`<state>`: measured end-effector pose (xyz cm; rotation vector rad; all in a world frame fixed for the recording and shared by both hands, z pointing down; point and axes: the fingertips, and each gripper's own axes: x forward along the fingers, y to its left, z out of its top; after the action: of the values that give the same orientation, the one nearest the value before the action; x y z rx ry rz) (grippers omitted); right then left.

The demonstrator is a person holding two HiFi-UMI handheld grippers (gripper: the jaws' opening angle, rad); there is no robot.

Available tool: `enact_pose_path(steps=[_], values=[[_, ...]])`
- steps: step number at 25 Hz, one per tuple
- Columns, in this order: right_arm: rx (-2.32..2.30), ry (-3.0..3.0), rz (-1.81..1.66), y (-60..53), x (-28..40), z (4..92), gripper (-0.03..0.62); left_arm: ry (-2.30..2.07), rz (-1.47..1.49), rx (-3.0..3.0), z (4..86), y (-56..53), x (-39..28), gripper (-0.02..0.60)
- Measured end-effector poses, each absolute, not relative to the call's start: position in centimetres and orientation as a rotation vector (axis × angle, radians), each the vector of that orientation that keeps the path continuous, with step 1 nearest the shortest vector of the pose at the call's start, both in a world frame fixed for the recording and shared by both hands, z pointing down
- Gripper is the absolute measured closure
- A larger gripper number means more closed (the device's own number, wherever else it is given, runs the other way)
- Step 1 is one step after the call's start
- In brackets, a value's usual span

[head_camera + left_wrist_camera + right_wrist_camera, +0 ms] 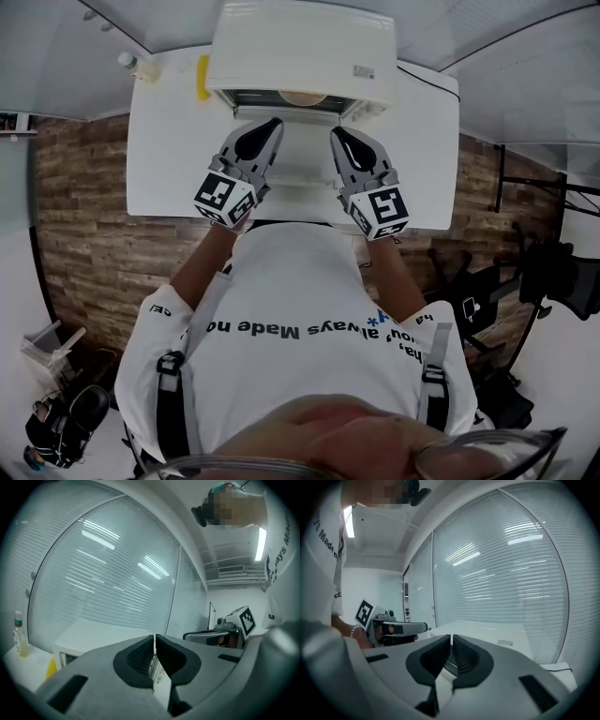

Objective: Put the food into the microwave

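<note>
A white microwave [300, 52] stands at the back of a white table [169, 141]. Its front opening is dark, and a tan round thing [305, 97], probably the food, shows inside. A white panel [292, 150] lies flat below the opening, seemingly the lowered door. My left gripper [269, 126] and right gripper [338, 134] hover side by side just before the opening, both shut with nothing between the jaws. In the left gripper view the left gripper [154, 645] points at the microwave [89, 637]. In the right gripper view the right gripper [452, 644] faces the microwave [501, 634].
A small bottle [129, 62] and a yellow object [202, 77] sit on the table left of the microwave. A cable [433, 79] runs at the table's right. Window blinds [108, 564] stand behind. Wooden floor surrounds the table, with dark stands [553, 272] to the right.
</note>
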<state>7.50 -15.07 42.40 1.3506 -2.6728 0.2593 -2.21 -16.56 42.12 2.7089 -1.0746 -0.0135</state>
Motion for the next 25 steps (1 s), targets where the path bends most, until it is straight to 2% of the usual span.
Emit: enact_pose_path(steps=[10, 25], values=[[1.334, -2.697, 0.135, -11.9, 6.2, 37.7, 0.574, -1.103, -0.04, 2.846, 36.4, -13.4, -2.0, 0.561], [1.365, -2.73, 0.038, -9.6, 5.5, 33.2, 0.576, -1.137, -0.051, 2.863, 33.2, -10.5, -2.0, 0.561]])
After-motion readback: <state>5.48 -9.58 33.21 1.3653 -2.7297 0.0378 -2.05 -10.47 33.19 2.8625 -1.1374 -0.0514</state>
